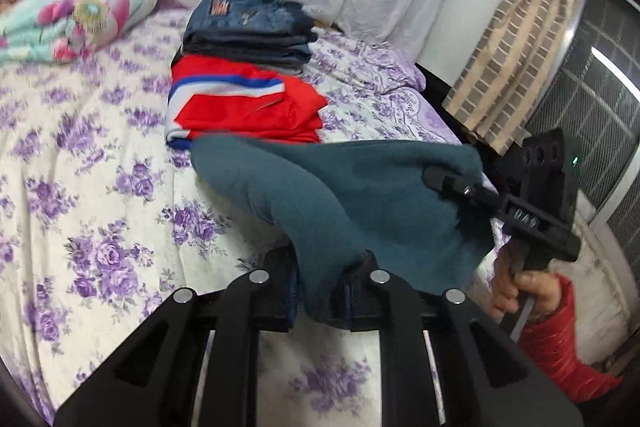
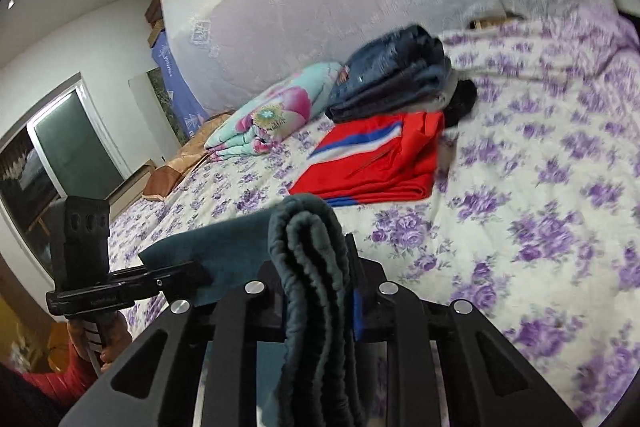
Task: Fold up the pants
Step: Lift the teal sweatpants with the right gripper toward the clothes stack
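Hanging between both claws, the teal pants (image 1: 360, 195) are off the bed (image 1: 100, 155). Left claw (image 1: 320, 291) pinches one end, right claw (image 2: 320, 291) pinches the bunched waistband. Beyond them lie folded clothes (image 1: 248, 95); this pair seems partly folded, not yet stacked.

pants (image 1: 360, 195): cloth hides both grippers' fingertips
jeans (image 2: 396, 75): blurred, patch unreadable
black item (image 2: 464, 99): behind jeans, cannot tell what
quilt (image 1: 76, 15): blurred, cut off far left
sleeve (image 1: 560, 339): cut off near right
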The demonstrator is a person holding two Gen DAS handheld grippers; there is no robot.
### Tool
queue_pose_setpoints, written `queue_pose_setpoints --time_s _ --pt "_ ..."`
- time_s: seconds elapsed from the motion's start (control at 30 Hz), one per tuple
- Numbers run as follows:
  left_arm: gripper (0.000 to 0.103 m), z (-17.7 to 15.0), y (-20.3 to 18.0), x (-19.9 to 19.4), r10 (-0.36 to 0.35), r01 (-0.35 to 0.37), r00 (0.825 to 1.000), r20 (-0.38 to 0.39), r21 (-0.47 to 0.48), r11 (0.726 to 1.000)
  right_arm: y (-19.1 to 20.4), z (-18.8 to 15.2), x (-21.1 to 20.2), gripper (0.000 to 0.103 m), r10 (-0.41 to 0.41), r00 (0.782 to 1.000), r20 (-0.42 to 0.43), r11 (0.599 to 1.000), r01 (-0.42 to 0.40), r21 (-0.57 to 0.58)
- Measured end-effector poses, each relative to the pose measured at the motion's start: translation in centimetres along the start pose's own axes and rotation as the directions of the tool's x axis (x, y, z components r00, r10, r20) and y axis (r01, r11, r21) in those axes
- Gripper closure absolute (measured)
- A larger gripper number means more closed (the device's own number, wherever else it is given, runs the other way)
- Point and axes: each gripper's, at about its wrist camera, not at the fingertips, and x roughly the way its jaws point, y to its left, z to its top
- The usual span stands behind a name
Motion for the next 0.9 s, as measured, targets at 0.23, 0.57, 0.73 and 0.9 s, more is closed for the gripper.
queue_pose_setpoints --time_s 0.23,0.57,0.73,0.9 --pt "0.089 -0.3 2.0 0.3 -0.009 0.008 1.000 -0.013 -0.035 0.999 -2.1 0.4 1.1 0.083 0.019 1.000 -0.003 0.997 -0.018 0.069" --pt "0.089 8.9 -0.4 0.3 0.036 -0.047 0.993 0.112 0.096 0.994 -2.8 8.6 1.3 0.083 0.036 0.991 0.126 0.997 -0.044 0.061" --pt "0.089 14.0 -1.3 1.7 0.067 -0.094 0.980 0.187 0.141 0.986 -4.8 14.3 3.3 0.083 0.048 0.978 0.204 0.993 -0.068 0.092" --pt "0.089 17.3 1.3 3.9 0.120 -0.143 0.962 0.246 0.080 0.986 -7.0 17.9 8.7 0.083 0.071 0.974 0.216 0.988 -0.097 0.116"
